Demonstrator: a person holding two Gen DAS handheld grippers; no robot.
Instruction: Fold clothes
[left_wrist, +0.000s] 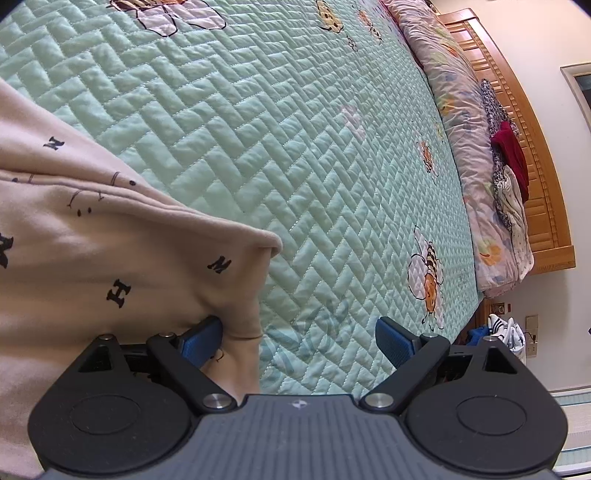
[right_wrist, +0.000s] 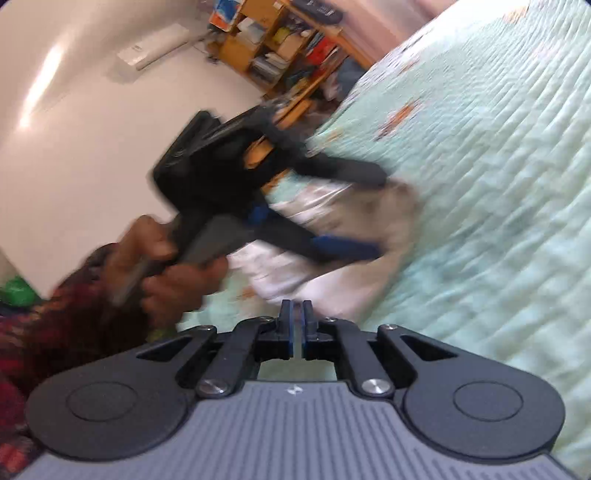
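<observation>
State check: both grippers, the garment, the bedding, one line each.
Left gripper: open, beige letter-printed sweatshirt draped over one blue pad.
Right gripper: shut, nothing visible between the fingers.
Beige sweatshirt: bunched, partly lifted.
Mint quilted bedspread: spread flat.
Floral duvet: rolled against the wooden headboard.

A beige garment (left_wrist: 92, 236) printed with black letters lies rumpled on the green quilt (left_wrist: 277, 147), its folded corner lifted. In the right wrist view it is blurred, pale.

Home bedroom: quilted bed (left_wrist: 295, 166) with wooden headboard (left_wrist: 517, 122), rumpled duvet (left_wrist: 461, 122), cluttered bookshelf (right_wrist: 273, 40) beyond.
</observation>
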